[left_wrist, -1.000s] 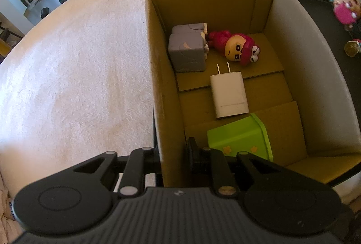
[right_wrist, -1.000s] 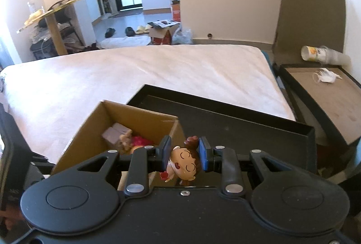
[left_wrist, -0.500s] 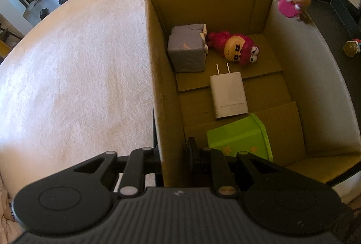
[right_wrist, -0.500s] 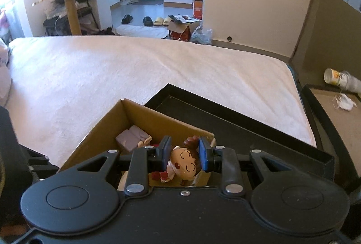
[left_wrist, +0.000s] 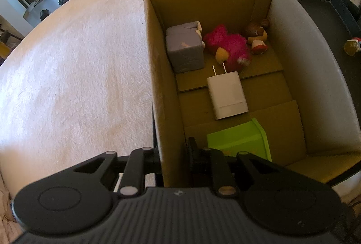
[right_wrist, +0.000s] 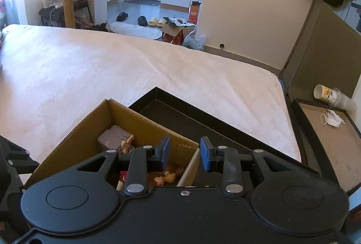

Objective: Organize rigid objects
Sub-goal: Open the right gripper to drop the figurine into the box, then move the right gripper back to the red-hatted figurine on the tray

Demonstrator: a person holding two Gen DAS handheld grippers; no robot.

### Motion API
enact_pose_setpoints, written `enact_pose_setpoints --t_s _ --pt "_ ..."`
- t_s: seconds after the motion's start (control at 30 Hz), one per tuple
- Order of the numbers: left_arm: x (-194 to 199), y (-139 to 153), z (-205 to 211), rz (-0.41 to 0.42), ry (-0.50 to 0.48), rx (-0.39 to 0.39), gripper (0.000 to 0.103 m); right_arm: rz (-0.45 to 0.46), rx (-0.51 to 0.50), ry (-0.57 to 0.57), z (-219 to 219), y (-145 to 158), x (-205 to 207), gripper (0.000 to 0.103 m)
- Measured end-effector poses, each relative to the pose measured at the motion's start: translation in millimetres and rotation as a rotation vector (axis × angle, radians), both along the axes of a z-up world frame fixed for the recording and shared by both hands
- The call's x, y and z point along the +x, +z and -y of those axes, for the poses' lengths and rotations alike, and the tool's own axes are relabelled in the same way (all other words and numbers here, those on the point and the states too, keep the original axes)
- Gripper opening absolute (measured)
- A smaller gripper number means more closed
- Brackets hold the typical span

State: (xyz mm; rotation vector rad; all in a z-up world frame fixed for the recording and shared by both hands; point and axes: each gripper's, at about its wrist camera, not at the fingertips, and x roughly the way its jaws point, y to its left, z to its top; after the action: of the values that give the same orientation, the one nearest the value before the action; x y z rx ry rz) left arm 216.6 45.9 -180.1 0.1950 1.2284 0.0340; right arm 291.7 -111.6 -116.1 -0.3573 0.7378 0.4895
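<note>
Right gripper (right_wrist: 183, 151) is opening, empty, its brown-haired figurine (left_wrist: 257, 39) now dropped into the cardboard box (left_wrist: 155, 76) at one o'clock; left gripper (left_wrist: 172, 152) still clamps the box wall.

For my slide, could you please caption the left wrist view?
Left gripper clamps the box wall; inside lie a grey cube, pink doll, small figurine, charger and green block.

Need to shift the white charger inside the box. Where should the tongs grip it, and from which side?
Grip the white charger across its two long flat sides at mid-body, coming straight down from above. It lies flat on the cardboard box floor with both sides clear; avoid the thin prongs pointing toward the pink figurine.
</note>
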Motion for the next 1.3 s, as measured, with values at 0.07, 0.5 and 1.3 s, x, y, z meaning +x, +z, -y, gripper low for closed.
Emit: enact_pose_setpoints --t_s 0.07,0.5,1.3 --pt "0 0 0 -0.001 0.000 0.002 0.016 0.000 0.007 -0.004 7 2 -3 0.035" --pt "1 -1 5 -0.005 -0.006 0.027 0.016 -0.033 0.030 -0.107 69 -3 -10 0.045" --pt "-1 -2 17 -0.008 -0.017 0.065 0.017 -0.061 0.077 -0.320 125 -42 -14 0.067"
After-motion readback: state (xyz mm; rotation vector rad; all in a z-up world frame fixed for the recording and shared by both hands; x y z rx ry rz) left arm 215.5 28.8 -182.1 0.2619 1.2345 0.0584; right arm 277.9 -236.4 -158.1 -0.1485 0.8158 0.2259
